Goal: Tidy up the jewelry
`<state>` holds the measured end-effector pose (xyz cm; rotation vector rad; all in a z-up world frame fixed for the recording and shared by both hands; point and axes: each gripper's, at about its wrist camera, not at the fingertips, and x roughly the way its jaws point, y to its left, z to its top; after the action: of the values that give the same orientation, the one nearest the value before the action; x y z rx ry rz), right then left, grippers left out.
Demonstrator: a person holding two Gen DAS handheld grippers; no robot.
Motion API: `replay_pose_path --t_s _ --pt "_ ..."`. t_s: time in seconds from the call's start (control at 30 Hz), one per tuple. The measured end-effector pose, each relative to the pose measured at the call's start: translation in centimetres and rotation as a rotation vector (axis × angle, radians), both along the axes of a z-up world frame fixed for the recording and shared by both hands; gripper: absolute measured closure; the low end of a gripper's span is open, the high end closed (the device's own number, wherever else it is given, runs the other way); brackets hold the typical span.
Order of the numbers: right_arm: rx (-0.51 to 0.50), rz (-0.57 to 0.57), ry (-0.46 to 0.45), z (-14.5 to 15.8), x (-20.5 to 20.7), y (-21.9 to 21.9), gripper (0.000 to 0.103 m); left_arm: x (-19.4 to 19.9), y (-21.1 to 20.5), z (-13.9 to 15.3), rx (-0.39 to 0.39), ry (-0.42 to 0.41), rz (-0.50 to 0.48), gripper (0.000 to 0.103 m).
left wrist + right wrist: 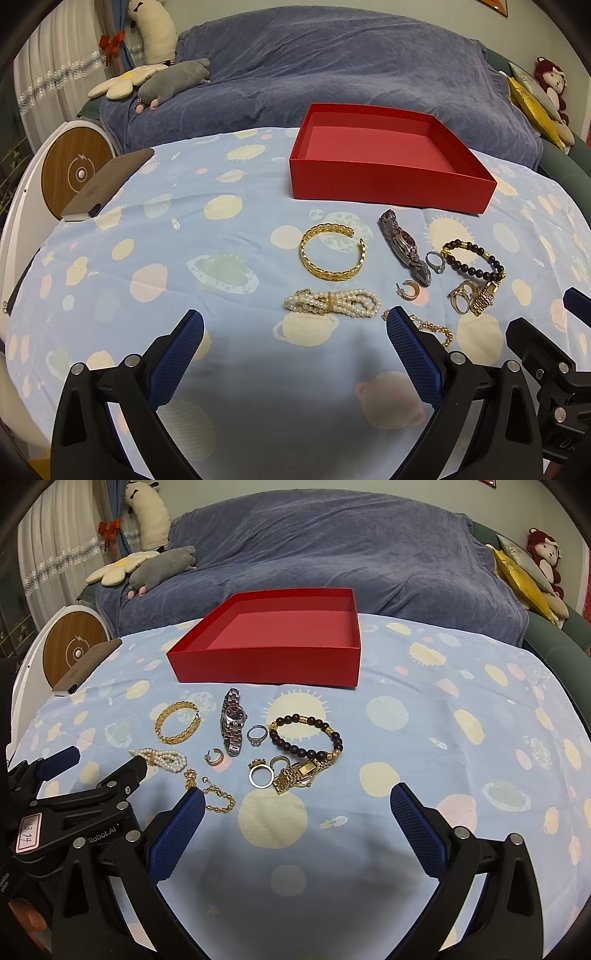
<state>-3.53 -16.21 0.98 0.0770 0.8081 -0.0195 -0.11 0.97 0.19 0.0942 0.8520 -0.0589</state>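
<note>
An empty red box (388, 181) (266, 664) sits at the far side of the table. In front of it lie a gold cuff bracelet (332, 254) (177, 722), a silver watch (404, 247) (232, 725), a dark bead bracelet (474, 258) (306, 738), a pearl bracelet (332, 302) (162, 758), a gold watch (299, 775), a gold chain (214, 797), several rings and an earring (408, 291). My left gripper (295, 328) is open just short of the pearl bracelet. My right gripper (297, 805) is open, short of the gold watch. Both are empty.
The table has a light blue cloth with planet prints (443, 720). A phone (107, 182) lies at its far left edge, next to a round white device (70, 166). A blue-covered sofa (332, 66) with plush toys stands behind.
</note>
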Motion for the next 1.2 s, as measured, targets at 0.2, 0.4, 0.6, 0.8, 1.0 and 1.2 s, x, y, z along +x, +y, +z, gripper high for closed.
replay_pose_path --t_s 0.2,0.4,0.6,0.8,1.0,1.2 --pt "0.0 -0.002 -0.001 0.0 0.0 0.0 0.005 0.0 0.0 0.0 0.002 -0.001 0.0 0.006" --pt "0.001 -0.001 0.0 0.0 0.1 -0.1 0.005 0.0 -0.1 -0.1 0.003 0.002 -0.001 0.006" --pt "0.013 0.006 0.005 0.0 0.2 -0.1 0.005 0.2 0.2 -0.4 -0.005 0.018 -0.006 0.006" --pt "0.02 0.0 0.001 0.2 0.9 -0.9 0.005 1.2 2.3 -0.5 -0.043 0.04 0.035 0.006" --pt "0.035 -0.026 0.026 -0.5 2.1 -1.9 0.005 2.1 3.1 -0.8 -0.041 0.053 0.031 0.006" --pt "0.05 -0.021 0.048 -0.9 3.0 -1.8 0.005 4.1 1.5 -1.4 -0.031 0.07 -0.017 0.006"
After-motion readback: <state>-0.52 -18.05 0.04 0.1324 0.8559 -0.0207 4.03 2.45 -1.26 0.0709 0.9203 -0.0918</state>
